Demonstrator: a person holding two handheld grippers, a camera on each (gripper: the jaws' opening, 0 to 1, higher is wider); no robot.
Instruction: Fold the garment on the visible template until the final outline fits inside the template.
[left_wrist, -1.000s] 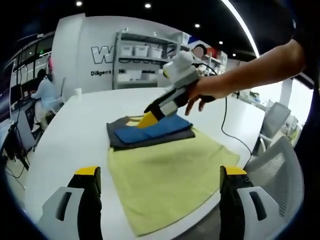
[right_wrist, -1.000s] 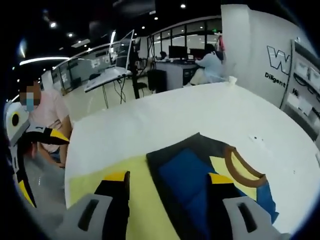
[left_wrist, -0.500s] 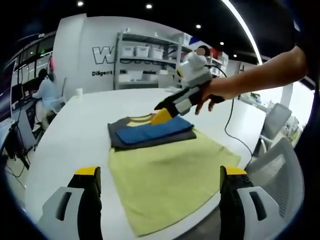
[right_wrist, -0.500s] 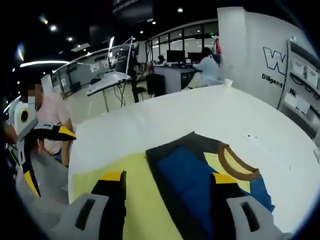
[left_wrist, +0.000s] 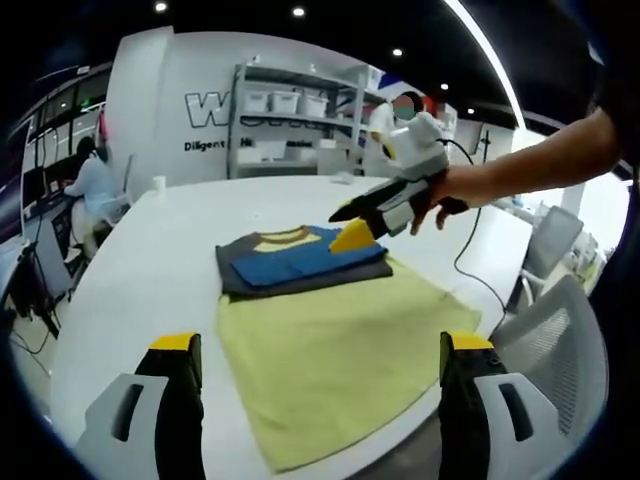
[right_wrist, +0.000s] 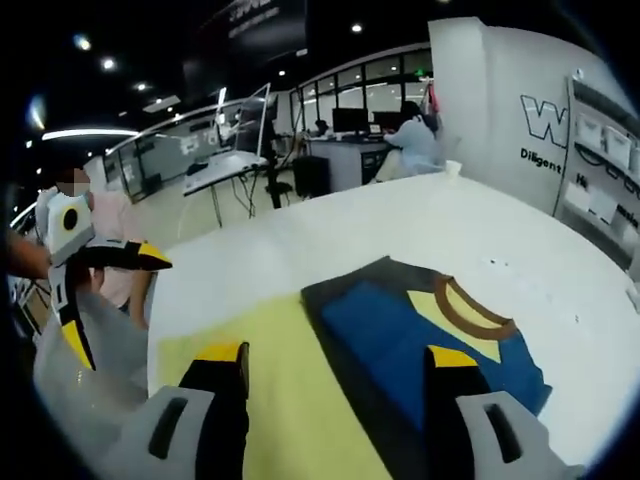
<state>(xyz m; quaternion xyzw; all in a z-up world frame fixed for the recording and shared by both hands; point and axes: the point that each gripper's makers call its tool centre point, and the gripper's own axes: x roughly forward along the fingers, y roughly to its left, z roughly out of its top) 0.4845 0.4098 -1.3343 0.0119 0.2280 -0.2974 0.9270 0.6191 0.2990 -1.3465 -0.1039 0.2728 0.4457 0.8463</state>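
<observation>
The folded garment (left_wrist: 298, 264), a blue, grey and yellow shirt with a brown collar band, lies flat on the far end of the yellow-green template (left_wrist: 340, 355), which is spread on the white table (left_wrist: 130, 290). In the right gripper view the garment (right_wrist: 420, 335) sits with its collar facing away from the camera, its grey edge running along the template (right_wrist: 270, 400). The right gripper (left_wrist: 352, 228) hangs above the garment's right edge, not touching it, held by a hand (left_wrist: 440, 192); its jaws are spread with nothing between them, as its own view shows (right_wrist: 335, 385). The left gripper (left_wrist: 315, 365) hovers over the near end of the template, jaws spread and empty; it also appears at the left of the right gripper view (right_wrist: 95, 290). A shelving unit (left_wrist: 290, 125) stands against the wall beyond the table.
</observation>
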